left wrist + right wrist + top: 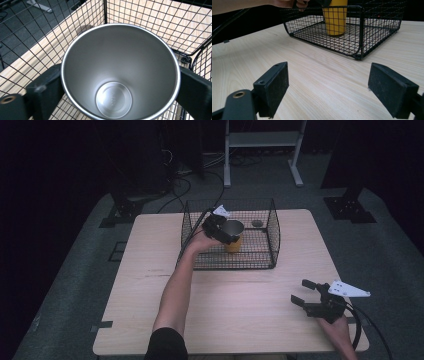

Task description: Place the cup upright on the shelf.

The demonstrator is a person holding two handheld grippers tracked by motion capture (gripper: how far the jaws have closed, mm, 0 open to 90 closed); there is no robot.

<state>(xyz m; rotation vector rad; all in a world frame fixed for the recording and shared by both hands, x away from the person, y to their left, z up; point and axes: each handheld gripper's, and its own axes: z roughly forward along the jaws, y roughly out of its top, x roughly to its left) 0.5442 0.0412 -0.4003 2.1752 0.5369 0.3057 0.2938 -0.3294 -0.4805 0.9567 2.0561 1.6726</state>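
Observation:
A yellow steel cup [233, 236] with a bare metal inside stands upright in the black wire basket [272, 232] at the table's far middle. My left gripper [226, 234] is shut on the cup near its rim. In the left gripper view I look down into the cup [120, 72], with a black jaw pressed on each side of it. In the right gripper view the cup [335, 17] rests on the basket floor. My right gripper [303, 292] stands open over the table's front right, nothing between its pads [275, 85].
The basket [359, 32] has its near side open towards the person. A small dark round thing [257, 223] lies in its far right part. The wooden table [240, 310] is bare between basket and right gripper. A white frame [262, 150] stands on the floor beyond.

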